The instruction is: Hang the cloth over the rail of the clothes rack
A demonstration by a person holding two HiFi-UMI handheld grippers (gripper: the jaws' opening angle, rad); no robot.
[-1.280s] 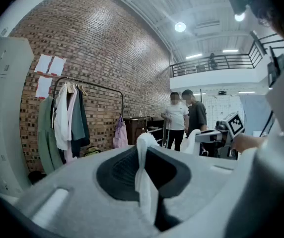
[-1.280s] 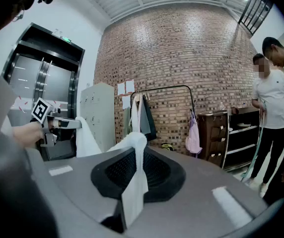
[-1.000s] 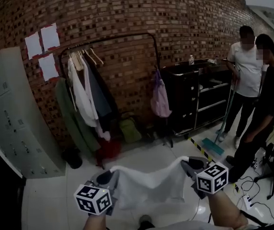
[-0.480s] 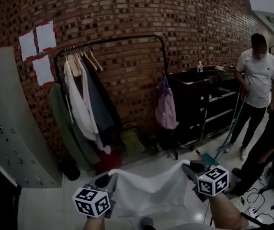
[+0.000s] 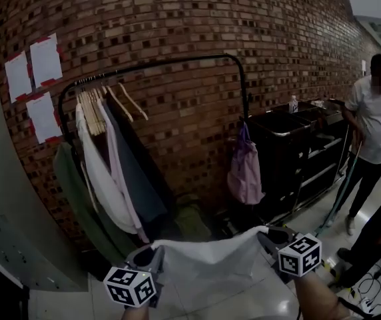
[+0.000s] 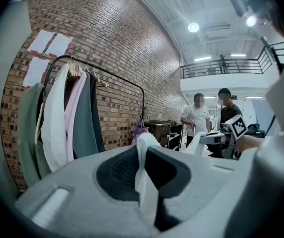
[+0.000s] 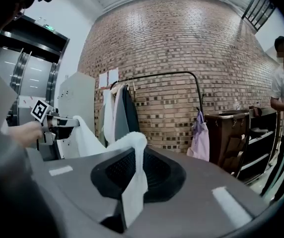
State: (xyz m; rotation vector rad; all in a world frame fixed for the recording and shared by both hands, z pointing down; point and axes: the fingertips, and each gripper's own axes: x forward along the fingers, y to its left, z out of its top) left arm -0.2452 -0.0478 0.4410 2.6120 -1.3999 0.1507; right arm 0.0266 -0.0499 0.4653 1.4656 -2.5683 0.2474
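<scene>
Cloth (image 5: 207,265) spans left gripper (image 5: 147,257) and right gripper (image 5: 274,236), both pinching it; clothes rack (image 5: 177,64) at twelve o'clock against brick wall (image 5: 277,32), nearer than before.

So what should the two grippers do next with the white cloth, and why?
Probably raise the cloth toward the bare right part of the rail. The left gripper and right gripper each pinch a corner, so it hangs spread between them, but it sits well below the rail, and hanging clothes fill its left end.
</scene>
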